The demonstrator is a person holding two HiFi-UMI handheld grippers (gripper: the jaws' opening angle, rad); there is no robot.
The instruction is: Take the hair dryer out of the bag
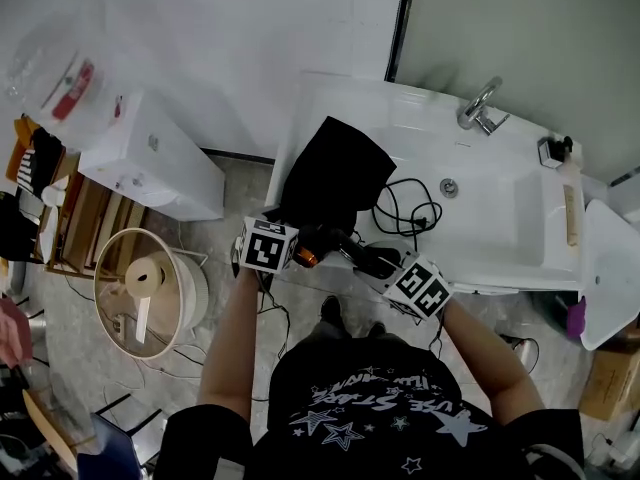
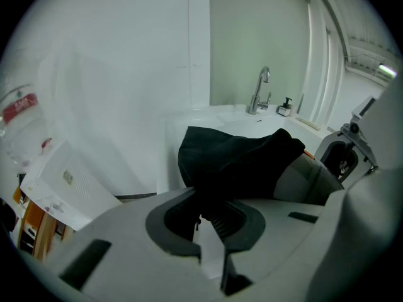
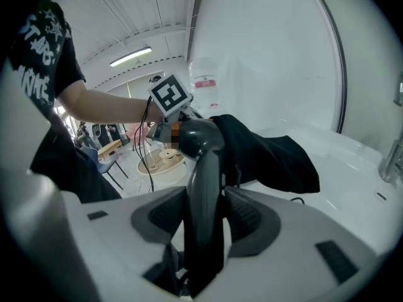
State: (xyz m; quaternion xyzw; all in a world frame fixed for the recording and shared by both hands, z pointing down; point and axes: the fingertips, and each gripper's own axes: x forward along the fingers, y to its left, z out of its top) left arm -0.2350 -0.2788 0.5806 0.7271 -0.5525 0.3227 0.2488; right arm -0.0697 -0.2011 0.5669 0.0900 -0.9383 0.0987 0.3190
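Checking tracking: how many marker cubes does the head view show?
2. One marker cube sits on the left gripper beside the black bag; the other on the right gripper at the sink edge. None looks hidden.

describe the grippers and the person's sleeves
The left gripper and right gripper have pale grey bodies, dark grey ribbed pads and a white cube with black square markers. The person wears a black short-sleeved T-shirt with white stars.

I am looking at a washroom: a white ceramic basin (image 1: 500, 218) with a curved chrome tap (image 1: 480, 106) at two o'clock, and a grey tiled floor (image 1: 240, 183) at ten.
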